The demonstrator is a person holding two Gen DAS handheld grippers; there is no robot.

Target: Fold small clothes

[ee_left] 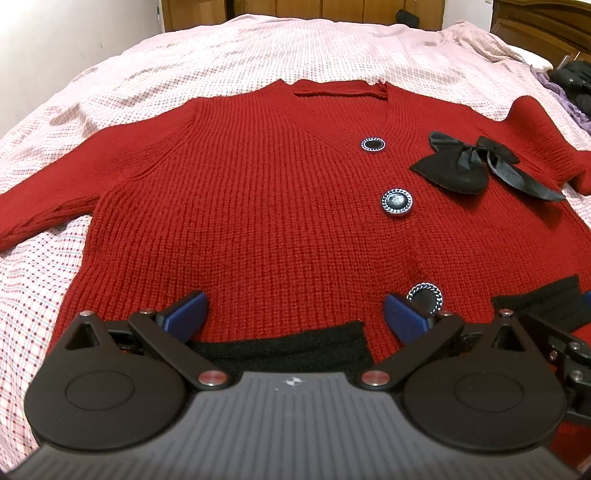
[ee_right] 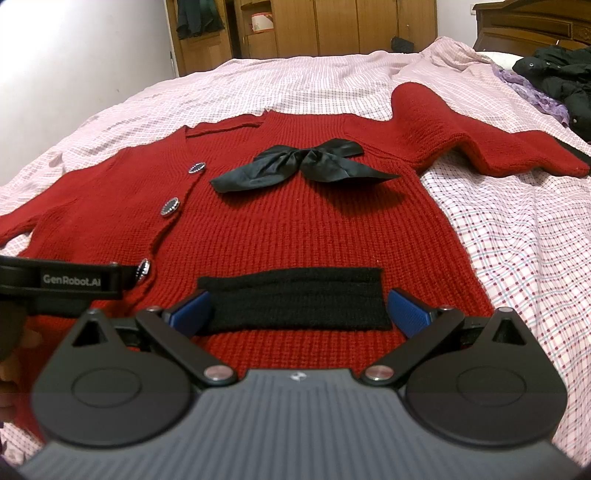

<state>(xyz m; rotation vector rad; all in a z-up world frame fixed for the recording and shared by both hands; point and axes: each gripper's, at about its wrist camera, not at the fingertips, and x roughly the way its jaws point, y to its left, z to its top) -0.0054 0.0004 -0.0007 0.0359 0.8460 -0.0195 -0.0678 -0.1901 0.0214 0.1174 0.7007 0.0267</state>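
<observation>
A red knit cardigan (ee_left: 240,206) lies flat, front up, on the bed, with three dark round buttons (ee_left: 397,201), a black satin bow (ee_left: 469,164) and black pocket trims (ee_left: 280,347). It also shows in the right wrist view (ee_right: 295,229), with the bow (ee_right: 306,164) and a black trim (ee_right: 295,302). My left gripper (ee_left: 293,314) is open, low over the hem's left part, above one black trim. My right gripper (ee_right: 299,314) is open over the hem's right part, its blue pads on either side of the other black trim. The left sleeve (ee_left: 40,206) and right sleeve (ee_right: 480,136) spread outward.
The bed has a pink and white checked sheet (ee_left: 221,59), also in the right wrist view (ee_right: 517,240). Dark clothes and a purple item (ee_right: 554,85) lie at the far right by a wooden headboard (ee_right: 535,26). Wooden wardrobes (ee_right: 332,26) stand behind. The left gripper's body (ee_right: 70,282) shows at the left.
</observation>
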